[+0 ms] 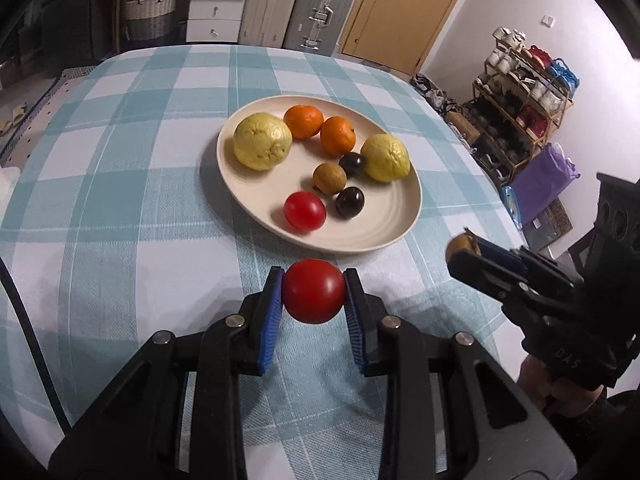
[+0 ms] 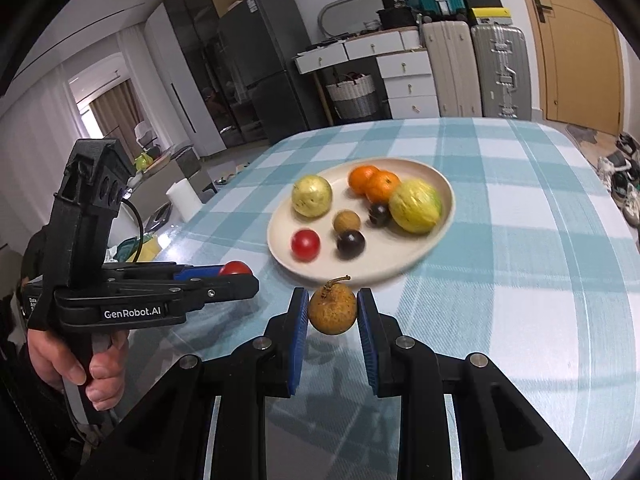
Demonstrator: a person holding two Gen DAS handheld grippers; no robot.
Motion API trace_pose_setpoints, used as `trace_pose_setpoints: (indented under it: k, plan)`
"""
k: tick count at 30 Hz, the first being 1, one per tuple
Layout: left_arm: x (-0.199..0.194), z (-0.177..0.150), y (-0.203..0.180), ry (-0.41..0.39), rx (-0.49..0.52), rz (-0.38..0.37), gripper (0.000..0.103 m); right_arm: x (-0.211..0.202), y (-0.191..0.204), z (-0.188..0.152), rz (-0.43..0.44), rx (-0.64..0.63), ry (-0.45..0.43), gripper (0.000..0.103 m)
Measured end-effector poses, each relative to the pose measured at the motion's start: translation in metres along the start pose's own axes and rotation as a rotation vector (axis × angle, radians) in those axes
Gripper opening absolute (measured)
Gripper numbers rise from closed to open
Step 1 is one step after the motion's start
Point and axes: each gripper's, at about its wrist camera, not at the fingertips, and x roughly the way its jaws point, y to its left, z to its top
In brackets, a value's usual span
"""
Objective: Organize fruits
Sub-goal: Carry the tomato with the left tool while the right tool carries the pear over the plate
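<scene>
L gripper (image 1: 314, 292) is clamped on a red tomato (image 1: 314, 290), blue pads (image 1: 271, 312) pressed on its left and right flanks, held above the tablecloth (image 1: 120, 200) just short of the plate's near rim. R gripper (image 2: 333, 312) is clamped on a small brown fruit (image 2: 333, 310) w/ a short stem sticking up, prob a longan, also off the cloth and just before the near rim.

Plate (image 1: 372, 236) sits near the middle of the table, towards the far edge. On it: two yellow guava-like fruits (image 1: 263, 141), one at the left side and one at the right; two oranges (image 1: 304, 121) touching at the far rim; a second brown fruit (image 1: 329, 178) in the middle; two dark round fruits (image 1: 350, 202); a second tomato (image 1: 305, 211) at the near-left.

Handling, my guess: tomato is light, smooth-skinned, a bit slippery, soft enough to bruise or split if squeezed hard, so grip across the widest part w/ light pressure. Brown fruit is v. light, w/ a thin brittle shell & rough skin, less slip; hold at its equator, clear of the stem. Both round, so will roll when set down; release low, on the free patch at the plate's near side.
</scene>
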Motion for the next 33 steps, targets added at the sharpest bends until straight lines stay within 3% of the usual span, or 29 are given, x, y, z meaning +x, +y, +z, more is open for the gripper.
trace_pose_setpoints:
  k: [19,24,33]
  plan:
    - [0.023,0.068,0.001,-0.047,-0.031,-0.066,0.026,0.044,-0.008,0.067,0.017,-0.028,-0.001,0.025]
    - [0.024,0.086,0.007,-0.061,-0.058,-0.102,0.026,0.057,-0.012,0.077,-0.005,-0.045,0.008,0.025]
    - [0.031,0.130,0.013,-0.061,-0.047,-0.095,0.026,0.077,-0.017,0.082,0.001,-0.030,0.034,0.025]
